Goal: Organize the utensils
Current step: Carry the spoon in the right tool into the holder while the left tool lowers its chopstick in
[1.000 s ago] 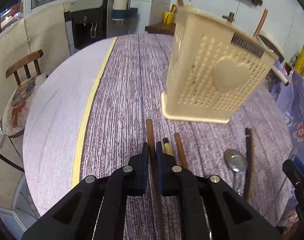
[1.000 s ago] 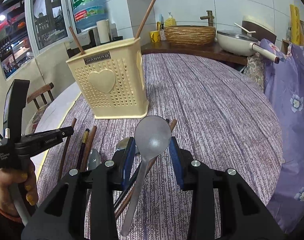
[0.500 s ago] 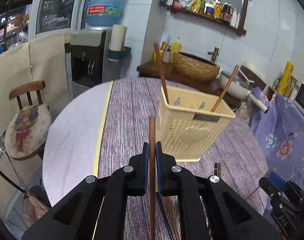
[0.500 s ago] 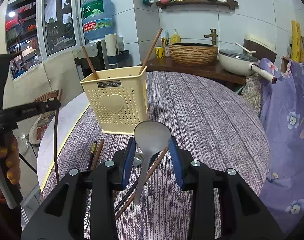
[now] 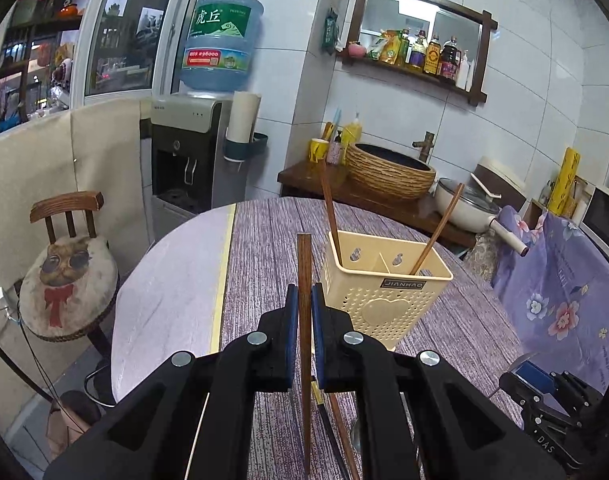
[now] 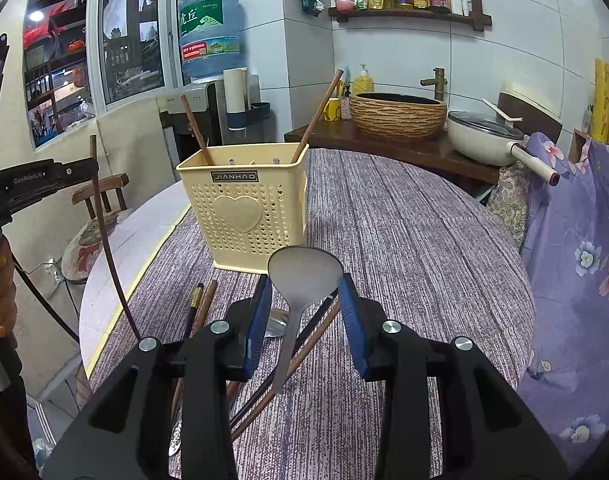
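**Both tongs loaded, holder not yet reached**

- Bench (image 6: 404, 216): round, purple cloth, carrying everything.
- Cream holder (image 6: 248, 212): standing upright mid-bench, two chopsticks already leaning in its compartments.
- Left tongs (image 5: 303, 312): clamping a brown chopstick (image 5: 304, 272) upright, hanging in the air near the holder's left side, above the bench.
- Right tongs (image 6: 304, 312): gripping a metal spoon (image 6: 304, 272) by the edges of its bowl, handle hanging down, short of the holder.
- Loose utensils (image 6: 202, 304): lying on the bench in front of the holder.

Step, as I'm reading it: carrying items to the holder. Next move is calling for bringing the chopstick's lower end over a compartment, lowering, then releasing; the spoon likewise.
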Demonstrator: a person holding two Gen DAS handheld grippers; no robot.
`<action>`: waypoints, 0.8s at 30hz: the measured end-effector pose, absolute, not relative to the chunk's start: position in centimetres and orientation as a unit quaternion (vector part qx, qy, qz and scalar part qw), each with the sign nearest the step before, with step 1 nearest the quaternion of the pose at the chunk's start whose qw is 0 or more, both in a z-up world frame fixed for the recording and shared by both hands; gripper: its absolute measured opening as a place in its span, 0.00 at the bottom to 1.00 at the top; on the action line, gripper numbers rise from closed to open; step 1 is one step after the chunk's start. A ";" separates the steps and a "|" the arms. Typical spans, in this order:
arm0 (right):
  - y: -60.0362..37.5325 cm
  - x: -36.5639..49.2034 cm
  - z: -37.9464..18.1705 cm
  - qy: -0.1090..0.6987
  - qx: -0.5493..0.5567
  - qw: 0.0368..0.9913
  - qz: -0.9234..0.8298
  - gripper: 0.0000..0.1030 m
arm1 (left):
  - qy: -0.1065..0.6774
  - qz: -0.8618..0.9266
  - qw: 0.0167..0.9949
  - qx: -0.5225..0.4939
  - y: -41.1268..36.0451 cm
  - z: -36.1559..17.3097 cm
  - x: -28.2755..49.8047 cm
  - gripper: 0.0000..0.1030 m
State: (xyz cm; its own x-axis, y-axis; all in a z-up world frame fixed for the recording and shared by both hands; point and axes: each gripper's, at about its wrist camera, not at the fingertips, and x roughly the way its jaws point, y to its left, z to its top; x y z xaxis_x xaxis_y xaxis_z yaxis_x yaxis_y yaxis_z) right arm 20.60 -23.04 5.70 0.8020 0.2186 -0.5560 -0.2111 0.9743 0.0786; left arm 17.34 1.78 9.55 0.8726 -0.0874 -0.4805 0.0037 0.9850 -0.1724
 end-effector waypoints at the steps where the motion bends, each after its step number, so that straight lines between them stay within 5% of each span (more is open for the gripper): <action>1: -23.0 20.7 5.8 0.294 0.007 0.949 0.116 0.35 | 0.250 -0.023 0.964 -0.083 1.8 9.6 17.3 0.08; 15: -22.3 22.1 8.3 0.286 0.015 0.946 0.152 0.34 | 0.232 -0.037 0.968 -0.083 2.1 11.9 16.8 0.08; 24: -21.9 25.3 16.2 0.217 0.027 0.962 0.161 0.34 | 0.170 -0.073 0.978 -0.100 1.8 19.6 18.1 0.08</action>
